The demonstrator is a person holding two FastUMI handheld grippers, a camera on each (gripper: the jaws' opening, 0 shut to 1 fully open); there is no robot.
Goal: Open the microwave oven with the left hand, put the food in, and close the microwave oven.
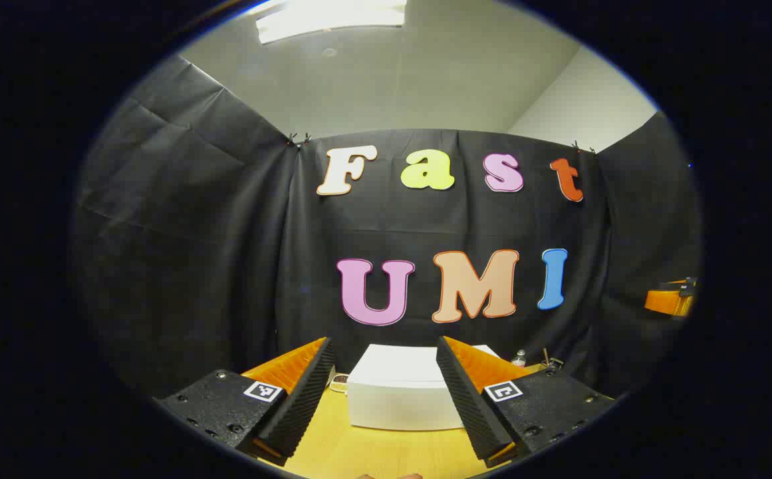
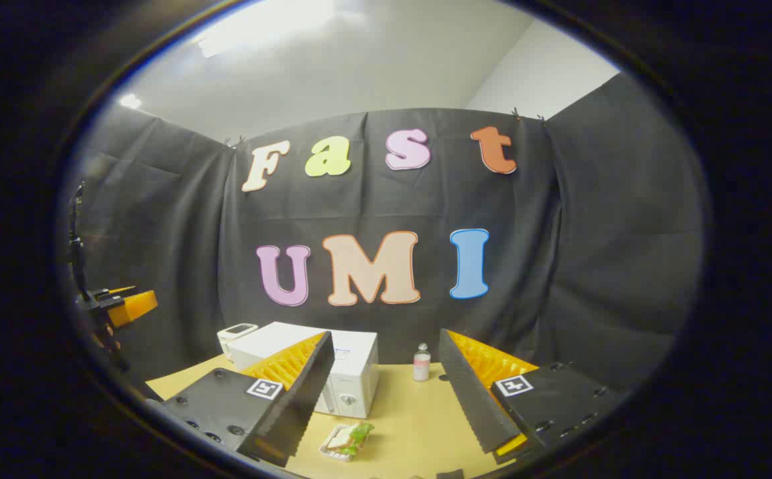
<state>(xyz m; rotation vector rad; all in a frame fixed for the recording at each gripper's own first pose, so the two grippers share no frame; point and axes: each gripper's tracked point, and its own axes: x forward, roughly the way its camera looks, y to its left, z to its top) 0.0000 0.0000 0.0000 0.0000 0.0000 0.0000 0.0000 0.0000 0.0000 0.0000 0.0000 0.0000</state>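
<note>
My left tongs (image 1: 382, 406) gape wide, holding nothing, the microwave (image 1: 402, 396) dead ahead between the fingers, well apart, its door seemingly shut. My right tongs (image 2: 382, 406) are wide and empty too, the sandwich (image 2: 349, 439) just below them. Risk: shoving the microwave backward. The bottle (image 2: 421, 362) stands near; the table (image 2: 419, 426) offers open room.

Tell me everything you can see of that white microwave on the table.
The microwave is a white, boxy oven that looks like painted metal or plastic, with round knobs on the right of its front. It stands upright on the yellow wooden table, door shut, before the black cloth wall. A small tray of food lies just in front, apart from it. Nothing touches it but the table.
</note>
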